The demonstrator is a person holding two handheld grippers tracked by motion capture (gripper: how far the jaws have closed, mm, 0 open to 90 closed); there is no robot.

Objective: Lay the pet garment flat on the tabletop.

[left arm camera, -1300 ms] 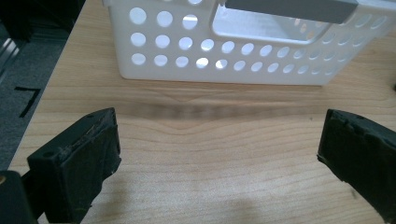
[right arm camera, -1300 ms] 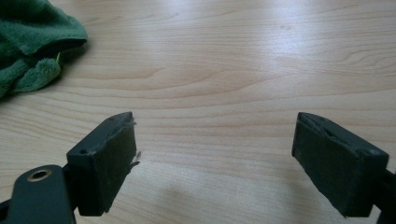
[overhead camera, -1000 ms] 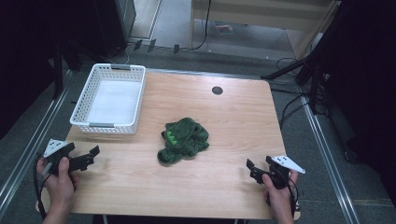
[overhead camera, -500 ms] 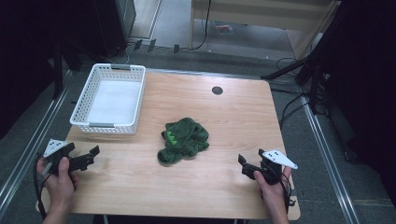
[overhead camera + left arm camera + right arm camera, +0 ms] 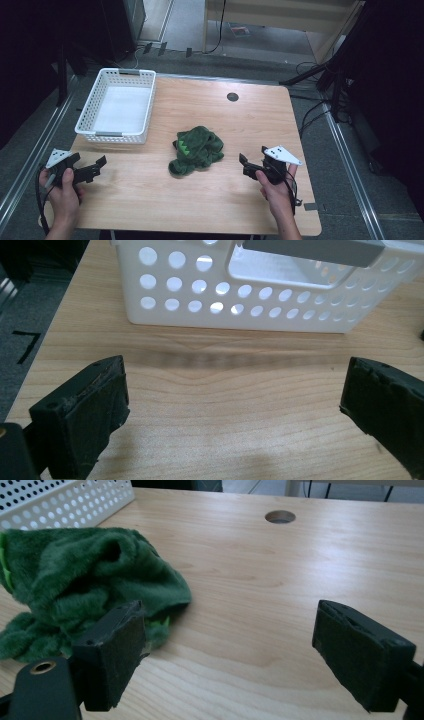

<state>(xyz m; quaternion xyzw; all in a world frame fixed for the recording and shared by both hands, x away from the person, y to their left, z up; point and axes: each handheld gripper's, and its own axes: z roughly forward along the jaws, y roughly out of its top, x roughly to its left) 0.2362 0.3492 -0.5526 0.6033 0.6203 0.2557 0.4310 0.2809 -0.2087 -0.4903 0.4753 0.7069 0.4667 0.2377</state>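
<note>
Near the middle of the light wooden table point(image 5: 150, 195), a crumpled green plush cloth point(image 5: 196, 150) is lying on the bare wood. Just to its right, the right gripper point(image 5: 247, 166) is hovering with jaws spread wide, gripping nothing. At the near left, the left gripper point(image 5: 100, 166) is sitting with jaws parted, facing the white perforated plastic basket point(image 5: 88, 118).

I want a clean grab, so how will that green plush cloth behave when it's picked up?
The green plush cloth lies crumpled in soft folds, so it will likely flop and drape from wherever it is pinched. Its fuzzy pile should grip rather than slip. It looks light, and won't roll.
</note>
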